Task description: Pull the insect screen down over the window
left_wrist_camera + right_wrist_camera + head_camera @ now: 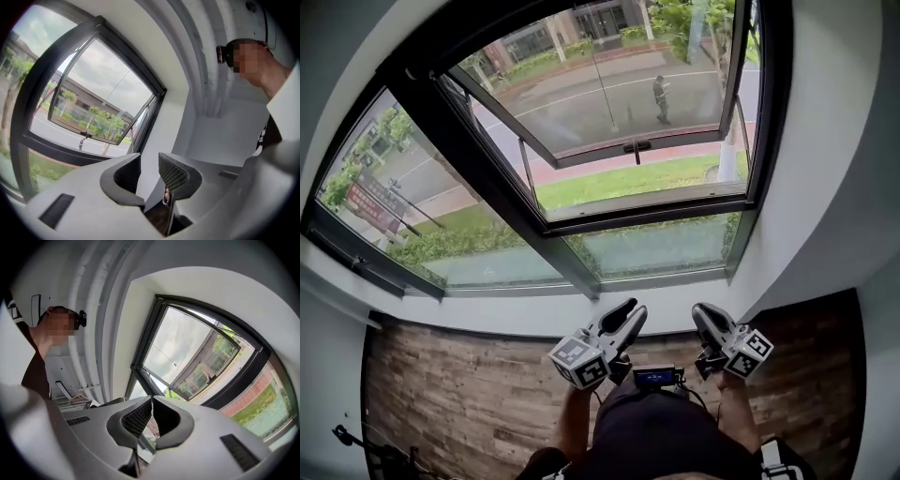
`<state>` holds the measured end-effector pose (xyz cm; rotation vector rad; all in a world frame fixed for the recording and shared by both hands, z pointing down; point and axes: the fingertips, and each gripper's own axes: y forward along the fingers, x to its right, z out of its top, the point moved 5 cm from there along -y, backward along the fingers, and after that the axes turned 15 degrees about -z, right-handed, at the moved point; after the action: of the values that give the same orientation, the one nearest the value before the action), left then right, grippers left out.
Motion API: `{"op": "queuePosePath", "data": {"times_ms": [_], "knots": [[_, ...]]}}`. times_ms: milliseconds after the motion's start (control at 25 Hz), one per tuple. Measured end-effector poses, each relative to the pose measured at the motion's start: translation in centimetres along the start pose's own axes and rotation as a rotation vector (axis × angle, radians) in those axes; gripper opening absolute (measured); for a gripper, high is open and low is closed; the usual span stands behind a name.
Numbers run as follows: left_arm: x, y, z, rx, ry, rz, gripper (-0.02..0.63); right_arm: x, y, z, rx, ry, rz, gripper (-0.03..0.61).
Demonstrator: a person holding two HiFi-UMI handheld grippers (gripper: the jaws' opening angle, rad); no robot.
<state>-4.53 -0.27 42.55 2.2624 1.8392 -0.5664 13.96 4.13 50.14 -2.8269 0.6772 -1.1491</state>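
While both tools sit low near the sill, head view has the left gripper (625, 315) and right gripper (705, 316) over the wood floor (459, 394), well apart from the window (581, 223). Its sash (581, 156) tilts outward and the opening looks bare, with no insect screen drawn across it. We judge the screen is rolled up at the frame's top, but we can't see it. A thin cord (602, 89) hangs in the opening. It may be the screen's pull; can't confirm. Left gripper view: jaws stand apart with a clear gap, nothing between them, only wall and frame beyond. Right gripper view: jaw tips meet, closed on nothing, aimed up toward the frame's upper corner. So the task isn't started; the reach comes first. Risks as we see them: the closed right tongs can't take the pull until they open. The cord is thin, so an off-centre pinch could let it slip. A one-sided tug could skew the screen in its tracks and jam it. The sash handle (636, 147) sits near the cord's line and could snag it.
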Motion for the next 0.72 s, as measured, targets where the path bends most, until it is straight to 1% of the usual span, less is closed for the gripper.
{"op": "queuePosePath", "data": {"times_ms": [40, 80, 120, 160, 200, 280, 360, 440, 600, 640, 720], "knots": [[-0.6, 0.5, 0.4, 0.045, -0.052, -0.025, 0.105, 0.3, 0.5, 0.2, 0.002, -0.009, -0.009, 0.008], [-1.2, 0.9, 0.8, 0.099, -0.107, -0.061, 0.067, 0.6, 1.0, 0.5, 0.004, -0.021, -0.019, 0.008], [-1.9, 1.3, 1.3, 0.149, -0.145, -0.108, 0.050, 0.9, 1.6, 0.9, 0.007, -0.034, -0.029, 0.008], [-2.5, 1.5, 2.0, 0.183, -0.149, -0.162, 0.039, 1.0, 2.3, 1.2, 0.009, -0.047, -0.038, 0.008], [-3.1, 1.5, 2.8, 0.197, -0.116, -0.218, 0.031, 1.0, 3.1, 1.4, 0.009, -0.058, -0.047, 0.008], [-4.1, 1.2, 5.3, 0.195, 0.023, -0.305, 0.031, 0.6, 4.9, 2.0, 0.005, -0.090, -0.054, 0.008], [-5.4, 0.9, 8.6, 0.191, 0.189, -0.323, 0.031, 0.1, 6.9, 3.2, -0.003, -0.159, -0.051, 0.008], [-7.1, 0.8, 11.9, 0.153, 0.349, -0.296, 0.031, -0.5, 9.1, 5.0, -0.005, -0.243, -0.048, 0.008], [-9.9, 1.1, 17.4, -0.019, 0.633, -0.181, 0.031, -2.1, 13.7, 8.3, -0.004, -0.401, -0.039, 0.008], [-10.4, 1.3, 18.6, -0.049, 0.695, -0.154, 0.031, -2.8, 14.9, 9.1, -0.001, -0.446, -0.034, 0.008], [-11.0, 1.6, 21.0, -0.069, 0.807, -0.121, 0.031, -4.2, 17.4, 10.9, 0.011, -0.535, -0.022, 0.008]]}}
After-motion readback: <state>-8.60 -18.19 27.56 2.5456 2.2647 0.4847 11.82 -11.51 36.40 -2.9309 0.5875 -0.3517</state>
